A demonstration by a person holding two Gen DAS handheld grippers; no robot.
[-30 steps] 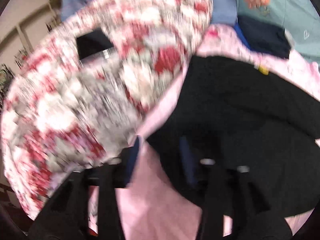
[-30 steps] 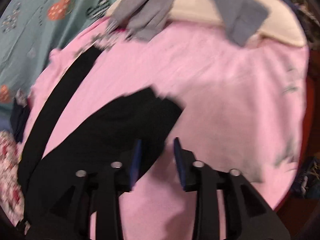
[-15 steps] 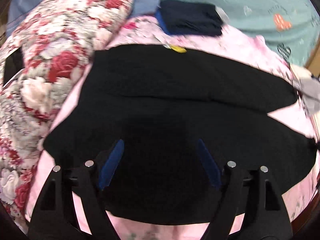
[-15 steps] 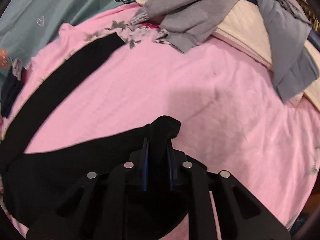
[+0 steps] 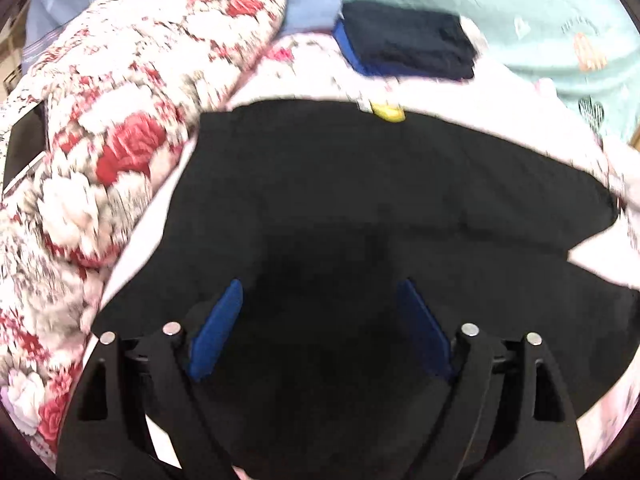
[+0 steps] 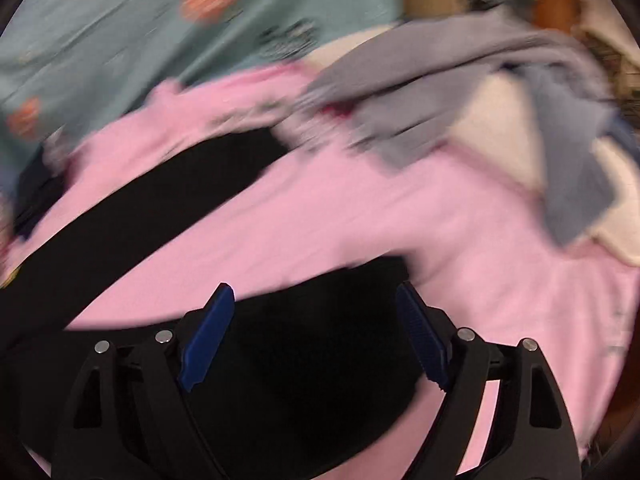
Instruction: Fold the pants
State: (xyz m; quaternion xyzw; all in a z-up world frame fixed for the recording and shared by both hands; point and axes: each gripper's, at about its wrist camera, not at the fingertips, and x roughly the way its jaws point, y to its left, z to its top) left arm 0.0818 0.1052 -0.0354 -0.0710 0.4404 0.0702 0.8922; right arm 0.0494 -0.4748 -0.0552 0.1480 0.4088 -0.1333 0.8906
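Pants [image 5: 360, 208], black and matte, lie spread flat on a pink bedspread [image 6: 400, 216] that covers a bed. In the left wrist view they fill the centre of the frame, the seat and waist region directly ahead of the left gripper [image 5: 320, 324], whose blue-padded fingers [image 5: 216, 332] stand wide apart, released and holding nothing, hovering over the dark cloth. A small yellow tag [image 5: 388, 112] sits at the far edge of the fabric at 12 o'clock. A floral pillow [image 5: 120, 132] lies at 9 to 10 o'clock, just beside the pants, and a folded dark garment stack [image 5: 408, 40] rests at 1 o'clock beyond them. In the right wrist view the two legs part: one long leg runs toward 10 o'clock, the other ends right under the right gripper [image 6: 316, 328], which is likewise spread open and empty, its hem lying near the right-hand pad. A grey garment [image 6: 460, 92] lies well apart at 1 o'clock. The cloth looks light, soft and limp, with no stiffness, so it will likely sag and drag when lifted. Sensible holds would be a pinch through all layers at the hem corner of the near leg and another at the waistband edge, so the leg carries over evenly.
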